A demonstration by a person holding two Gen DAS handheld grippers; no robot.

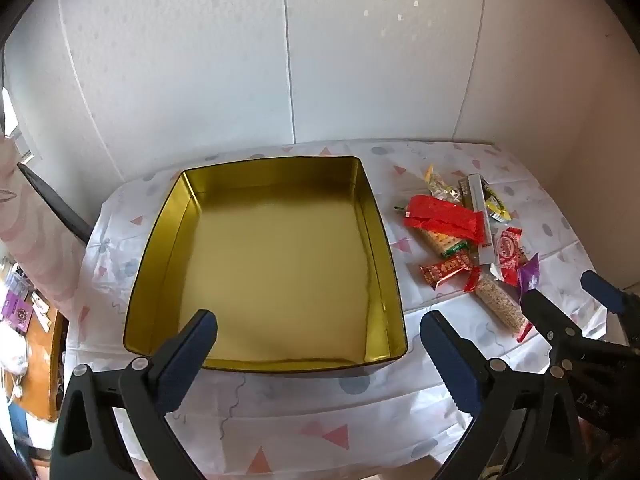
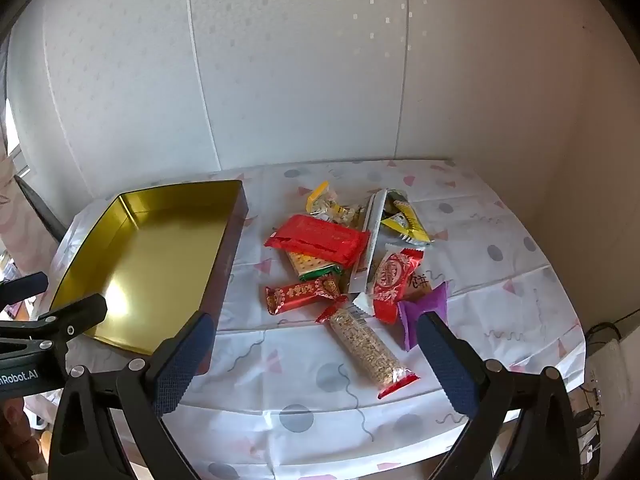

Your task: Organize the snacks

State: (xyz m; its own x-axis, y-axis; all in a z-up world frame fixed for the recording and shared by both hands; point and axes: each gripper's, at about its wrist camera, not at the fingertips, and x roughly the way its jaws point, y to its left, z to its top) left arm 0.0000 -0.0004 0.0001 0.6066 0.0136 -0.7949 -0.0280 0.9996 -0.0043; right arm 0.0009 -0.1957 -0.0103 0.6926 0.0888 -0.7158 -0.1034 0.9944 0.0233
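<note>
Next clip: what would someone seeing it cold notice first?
The big gold tin, empty, sits left on the patterned tablecloth. To its right lies a jumbled pile of wrapped snacks, with a flat red packet on top. Both tools, left tool and right tool, hover open, holding nothing.

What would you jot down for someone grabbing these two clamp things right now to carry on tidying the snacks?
Left gripper: open, holding nothing, above the near edge of the gold tin.
Right gripper: open, holding nothing, above the near end of the snack pile.
The tin has nothing in it; all the snacks lie in a heap on the tablecloth to its right, the grain bar nearest.
Done: nothing yet. Left: move every snack into the tin.
</note>
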